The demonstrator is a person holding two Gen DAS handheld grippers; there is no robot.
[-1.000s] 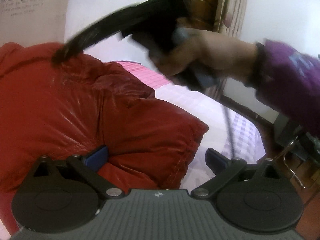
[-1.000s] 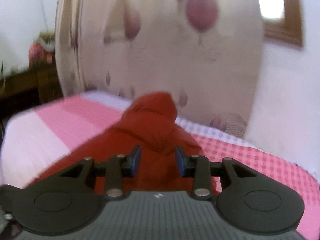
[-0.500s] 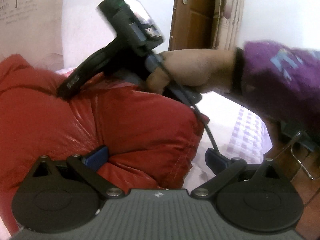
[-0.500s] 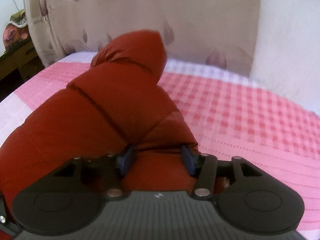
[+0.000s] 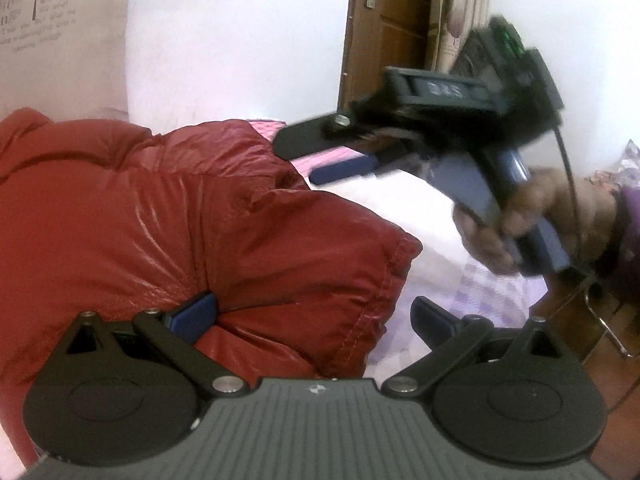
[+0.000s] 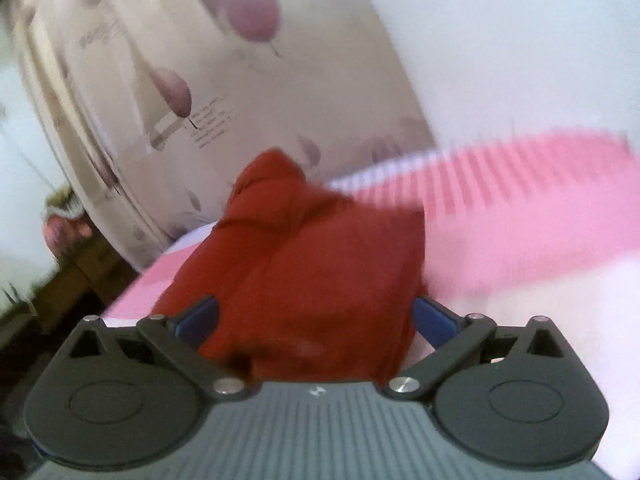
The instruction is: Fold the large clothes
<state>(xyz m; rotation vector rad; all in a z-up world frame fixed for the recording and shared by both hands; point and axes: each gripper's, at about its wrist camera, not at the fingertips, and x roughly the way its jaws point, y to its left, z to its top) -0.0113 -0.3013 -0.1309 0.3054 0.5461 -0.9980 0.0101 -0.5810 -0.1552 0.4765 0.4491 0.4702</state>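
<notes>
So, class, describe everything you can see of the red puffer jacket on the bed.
The red puffer jacket is glossy, quilted and padded, with stitched seams along its edge. It lies bunched in a thick mound on the pink checked bedsheet, one puffy part rising near the curtain. The left gripper is open around its near edge, the left finger pressed into a crease. The right gripper is open too, framing the jacket in a blurred view; contact there is unclear.

A bed carries everything here, its cover checked pink across the far part and plain pale nearer, with a lilac-checked strip at one edge. A puffy red jacket lies bunched directly on it, hood end toward the curtain.
</notes>
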